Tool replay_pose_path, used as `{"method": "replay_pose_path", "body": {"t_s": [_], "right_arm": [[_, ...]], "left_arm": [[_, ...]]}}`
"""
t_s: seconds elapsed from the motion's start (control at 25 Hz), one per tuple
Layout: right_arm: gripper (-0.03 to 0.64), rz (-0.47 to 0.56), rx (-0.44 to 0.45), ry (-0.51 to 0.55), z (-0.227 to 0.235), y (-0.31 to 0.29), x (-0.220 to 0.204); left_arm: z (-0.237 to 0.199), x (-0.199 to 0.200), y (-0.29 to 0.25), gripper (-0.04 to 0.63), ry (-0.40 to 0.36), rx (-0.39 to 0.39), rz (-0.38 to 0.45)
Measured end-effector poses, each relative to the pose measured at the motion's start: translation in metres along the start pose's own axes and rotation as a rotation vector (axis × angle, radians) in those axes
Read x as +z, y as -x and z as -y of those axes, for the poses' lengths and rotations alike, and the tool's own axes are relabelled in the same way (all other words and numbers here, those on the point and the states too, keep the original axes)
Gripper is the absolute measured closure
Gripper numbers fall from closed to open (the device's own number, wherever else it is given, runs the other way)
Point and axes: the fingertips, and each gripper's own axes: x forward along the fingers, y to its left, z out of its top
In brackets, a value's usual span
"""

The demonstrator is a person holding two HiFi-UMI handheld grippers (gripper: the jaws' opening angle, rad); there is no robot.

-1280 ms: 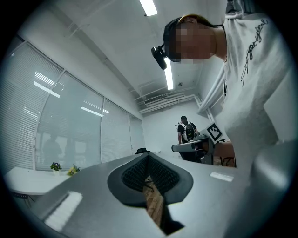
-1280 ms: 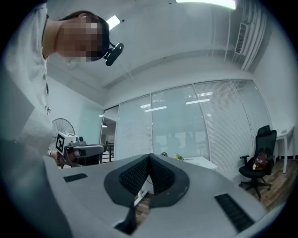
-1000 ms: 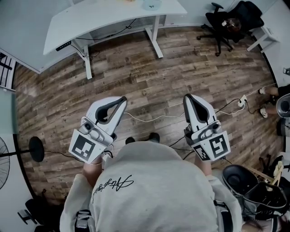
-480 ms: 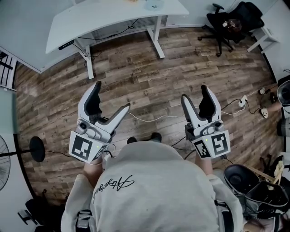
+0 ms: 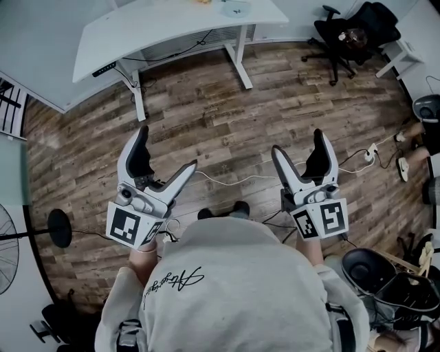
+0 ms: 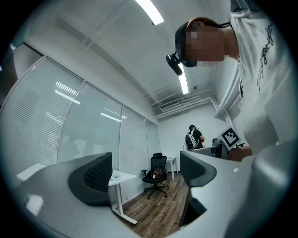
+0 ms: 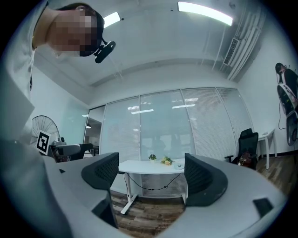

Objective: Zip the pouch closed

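No pouch can be told apart for certain. A small pale-blue item (image 5: 234, 8) lies on the far white desk (image 5: 172, 31), too small to identify. The same desk (image 7: 149, 166) shows in the right gripper view. I hold both grippers in front of my chest, above the wooden floor. My left gripper (image 5: 168, 148) has its jaws opening wide, with nothing between them (image 6: 145, 171). The jaws of my right gripper (image 5: 297, 141) are opening too and are empty (image 7: 146, 172). Both point roughly level toward the room.
A black office chair (image 5: 344, 34) stands at the back right. A white cable (image 5: 234, 179) runs over the floor between the grippers. A fan base (image 5: 55, 227) is at the left and black bins (image 5: 385, 282) at the lower right. Another person (image 6: 193, 138) stands far off.
Both grippers were shut a second ago and now stand spread wide. The left gripper has shifted a little to the left and tilted up.
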Motion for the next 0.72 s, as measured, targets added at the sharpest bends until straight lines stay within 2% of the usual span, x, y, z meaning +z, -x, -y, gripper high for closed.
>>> {"method": "replay_pose_path", "body": {"t_s": [0.44,0.72], "right_arm": [[0.192,0.013,0.037,0.017,-0.051,-0.019,-0.005],[0.192,-0.006,0.045,-0.010,-0.094,-0.033,-0.023]], "left_arm": [[-0.035,0.004,0.047,0.160,0.019,0.037,0.010],[-0.060,-0.018,0.085,0.160,0.057,0.035,-0.021]]}}
